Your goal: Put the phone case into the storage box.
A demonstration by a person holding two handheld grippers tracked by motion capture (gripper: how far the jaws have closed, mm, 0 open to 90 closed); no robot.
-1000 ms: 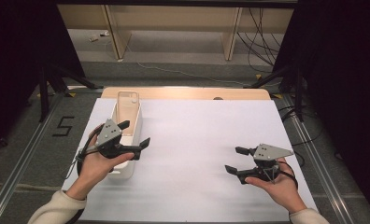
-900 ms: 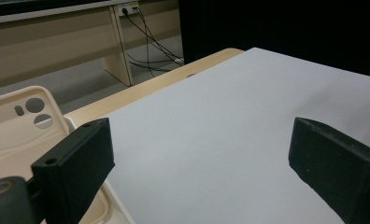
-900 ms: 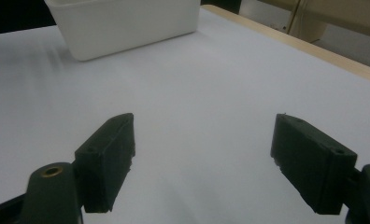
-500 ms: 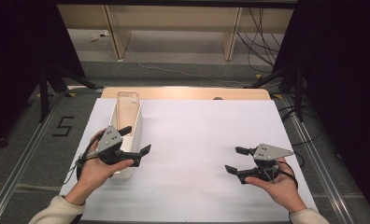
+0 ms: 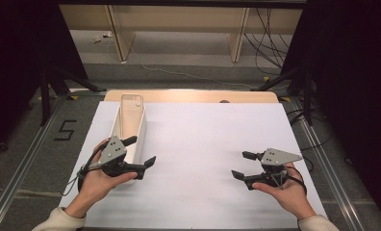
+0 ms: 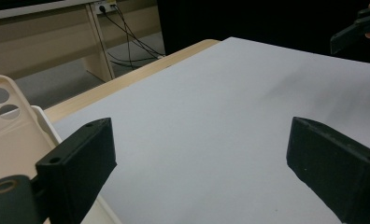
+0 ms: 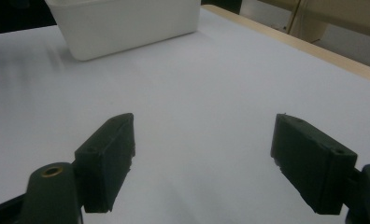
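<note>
Starting on the left side of the table [image 5: 203,144], which has a big white sheet [image 5: 212,154] over it with a strip of bare wood showing along the far edge. We've got a long, narrow white bin [image 5: 139,139] sitting near the left edge of the sheet, running front to back. Leaning inside it at the far end is a pale phone case [image 5: 131,105], camera cutouts up top; in the left gripper view the same case [image 6: 8,121] sits at the left edge with two round holes visible.

Our left hand [image 5: 95,185] holds the left gripper [image 5: 139,151] right at the near end of the bin. From above, one jaw sits over the bin's rim and the other over the sheet just to the right of it. The jaws are spread wide with nothing between them, and the left gripper view [image 6: 197,158] agrees: bare white sheet in the gap. We can't tell if the jaw actually touches the bin.

Moving right, the middle of the sheet is just plain white.

Over on the right, our right hand [image 5: 287,190] holds the right gripper [image 5: 244,165] low over the sheet, well apart from the bin, jaws pointing left. Also wide open, holding nothing. In the right gripper view [image 7: 202,163] we see the sheet between the jaws and the bin [image 7: 127,23] up at the far end.
</note>
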